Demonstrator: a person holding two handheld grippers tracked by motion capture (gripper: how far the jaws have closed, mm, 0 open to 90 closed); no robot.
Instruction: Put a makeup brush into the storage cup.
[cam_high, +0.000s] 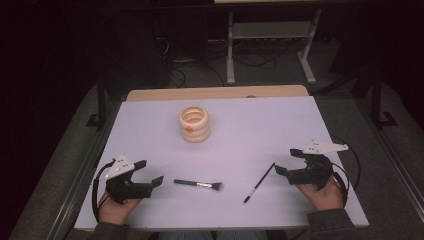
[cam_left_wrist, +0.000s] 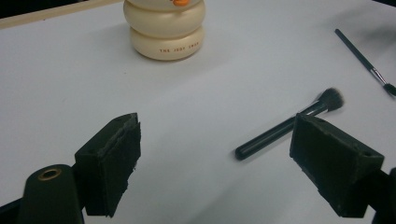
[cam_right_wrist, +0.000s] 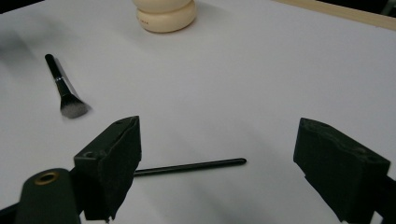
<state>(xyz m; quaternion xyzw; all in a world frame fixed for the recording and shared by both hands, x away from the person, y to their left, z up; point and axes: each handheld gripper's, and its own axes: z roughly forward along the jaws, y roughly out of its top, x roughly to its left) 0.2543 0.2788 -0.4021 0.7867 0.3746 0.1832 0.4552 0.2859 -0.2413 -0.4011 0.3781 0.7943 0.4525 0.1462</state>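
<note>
Both tools open, nothing held. Left tool (cam_high: 150, 172) near short black fluffy-tipped makeup brush (cam_high: 198, 184) lying near-centre on white desk (cam_high: 270, 125); right tool (cam_high: 290, 161) beside thin black liner brush (cam_high: 259, 182). Brushes probably light, stiff, slick; grip mid-handle, not bristles. Cream ringed holder (cam_high: 194, 123) far centre.

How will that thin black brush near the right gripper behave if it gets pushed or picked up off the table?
The thin brush has a slender round handle, so a sideways push would probably roll it. It looks stiff and light, likely lifting in one piece. Lying flat on the white table, it leaves little to pinch, so the right gripper, jaws open, might slip off it.
</note>
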